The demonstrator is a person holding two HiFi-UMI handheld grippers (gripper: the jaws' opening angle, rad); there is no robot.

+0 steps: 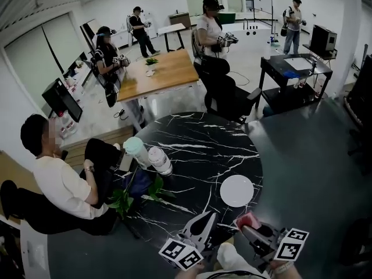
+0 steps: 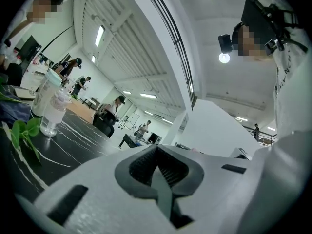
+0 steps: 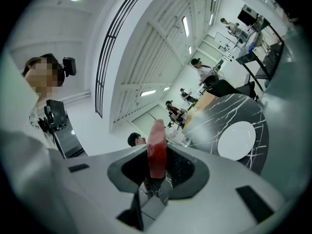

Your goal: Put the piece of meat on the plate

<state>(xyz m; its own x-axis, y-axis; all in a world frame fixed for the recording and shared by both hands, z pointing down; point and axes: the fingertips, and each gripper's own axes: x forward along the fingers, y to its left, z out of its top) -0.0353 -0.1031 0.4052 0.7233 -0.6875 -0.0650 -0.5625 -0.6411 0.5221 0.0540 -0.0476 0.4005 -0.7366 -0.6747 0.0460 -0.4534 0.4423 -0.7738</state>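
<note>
A red slab of meat stands upright between the jaws of my right gripper, which is shut on it. From the head view, that right gripper hovers at the near edge of the black marble table, with the meat showing pink-red at its tip. The round white plate lies bare just beyond it, and appears as a plate to the right in the right gripper view. Beside the right one, my left gripper is shut with nothing in it, its jaws touching.
Two plastic bottles stand at the table's left side, with green leaves in front of them. A person sits just left of the table. Other people, a wooden table and chairs stand farther back.
</note>
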